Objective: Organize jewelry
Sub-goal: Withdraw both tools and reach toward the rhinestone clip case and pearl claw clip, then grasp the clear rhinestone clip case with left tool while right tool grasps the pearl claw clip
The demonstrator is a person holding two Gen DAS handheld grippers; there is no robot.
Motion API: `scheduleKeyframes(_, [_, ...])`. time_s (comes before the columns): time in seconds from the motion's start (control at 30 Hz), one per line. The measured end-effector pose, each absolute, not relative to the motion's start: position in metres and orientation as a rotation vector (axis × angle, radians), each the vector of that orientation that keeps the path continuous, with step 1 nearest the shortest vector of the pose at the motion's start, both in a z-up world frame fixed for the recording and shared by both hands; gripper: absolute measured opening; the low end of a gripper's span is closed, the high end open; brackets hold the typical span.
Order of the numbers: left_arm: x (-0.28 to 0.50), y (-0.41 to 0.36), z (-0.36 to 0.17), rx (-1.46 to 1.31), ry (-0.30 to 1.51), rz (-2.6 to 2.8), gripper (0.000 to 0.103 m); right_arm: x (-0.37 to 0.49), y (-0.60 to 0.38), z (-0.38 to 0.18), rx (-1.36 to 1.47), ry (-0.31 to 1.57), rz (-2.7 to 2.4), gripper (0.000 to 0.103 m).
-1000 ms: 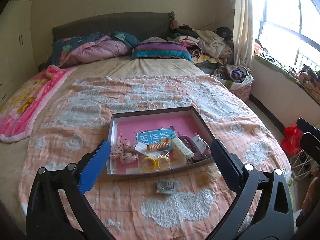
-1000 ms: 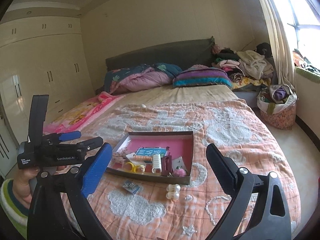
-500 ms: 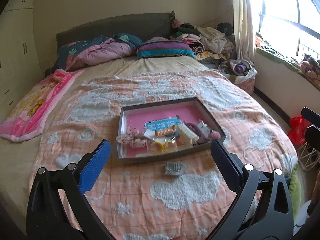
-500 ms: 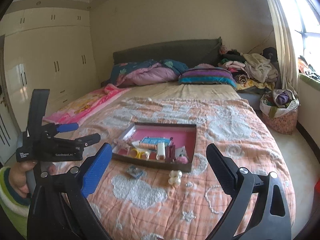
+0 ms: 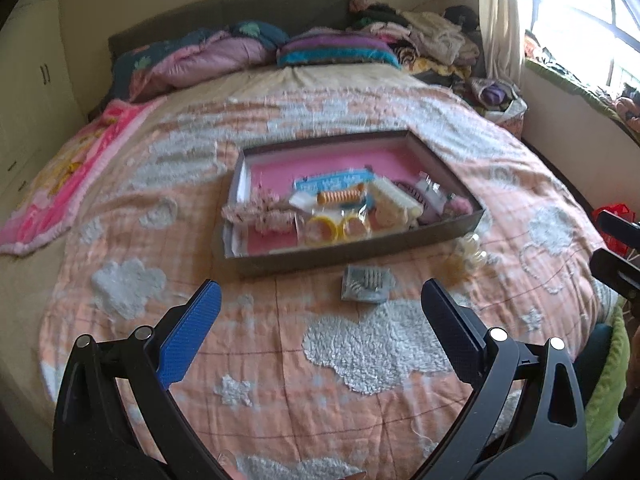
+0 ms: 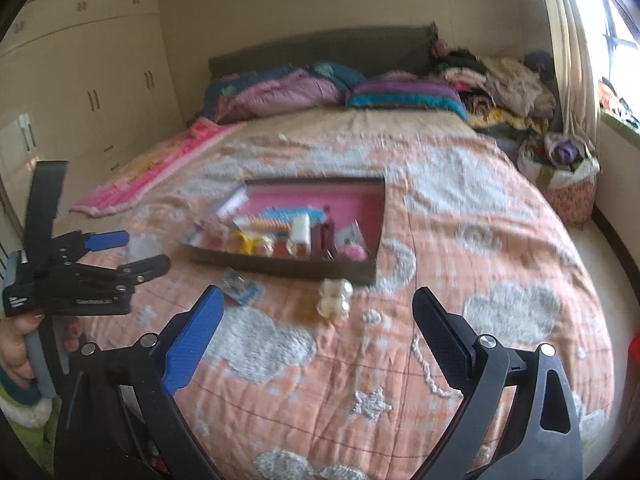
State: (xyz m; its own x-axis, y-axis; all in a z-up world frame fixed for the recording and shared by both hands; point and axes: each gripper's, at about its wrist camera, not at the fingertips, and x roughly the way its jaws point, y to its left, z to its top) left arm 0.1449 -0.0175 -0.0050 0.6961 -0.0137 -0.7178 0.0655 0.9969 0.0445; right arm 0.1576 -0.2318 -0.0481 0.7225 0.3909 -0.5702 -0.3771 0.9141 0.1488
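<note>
- While both grippers hang spread wide and empty above the quilt (image 5: 360, 360), the jewelry lies ahead of them: most pieces sit in the pink-lined tray (image 5: 440, 236), with two strays on the bedding just in front of its near wall.
- Seen from the left wrist, the left gripper (image 5: 320, 332) points at the small packet (image 5: 366, 283), which lies almost dead ahead between its fingers and a little right of centre, near the tray's front wall but not touching it.
- Seen from the right wrist, the right gripper (image 6: 318, 332) lines up with the cluster of pearly beads (image 6: 335, 299), straight ahead and just short of the tray (image 6: 280, 266); the packet (image 6: 240, 288) lies off to its left.
- By that geometry, the left hand looks nearer the packet and the right nearer the beads; the packet's long axis appears to run roughly across the left gripper's line, though motion blur makes this uncertain.
- Compared with half a second earlier, both views sit closer to the bed: tray and strays loom larger and lower in frame, and the left gripper (image 6: 120, 256), visible from the right wrist, has drawn in toward the packet. Both remain as wide open as before.
</note>
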Motion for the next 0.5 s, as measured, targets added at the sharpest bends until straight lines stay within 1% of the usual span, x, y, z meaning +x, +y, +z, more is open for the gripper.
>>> scheduleKeyframes(0.33, [0.174, -0.018, -0.050, 0.044, 0.876, -0.082, 0.094, 0.215, -0.216, -0.113, 0.009, 0.796, 0.408, 0.094])
scheduleKeyframes(0.43, [0.182, -0.018, -0.062, 0.032, 0.898, -0.091, 0.094, 0.233, -0.209, -0.124, 0.021, 0.823, 0.428, 0.085])
scheduleKeyframes(0.47, [0.185, -0.019, -0.064, 0.029, 0.902, -0.097, 0.094, 0.238, -0.206, -0.128, 0.023, 0.831, 0.435, 0.081])
scheduleKeyframes(0.5, [0.187, -0.019, -0.068, 0.028, 0.908, -0.099, 0.093, 0.244, -0.203, -0.132, 0.022, 0.841, 0.438, 0.074])
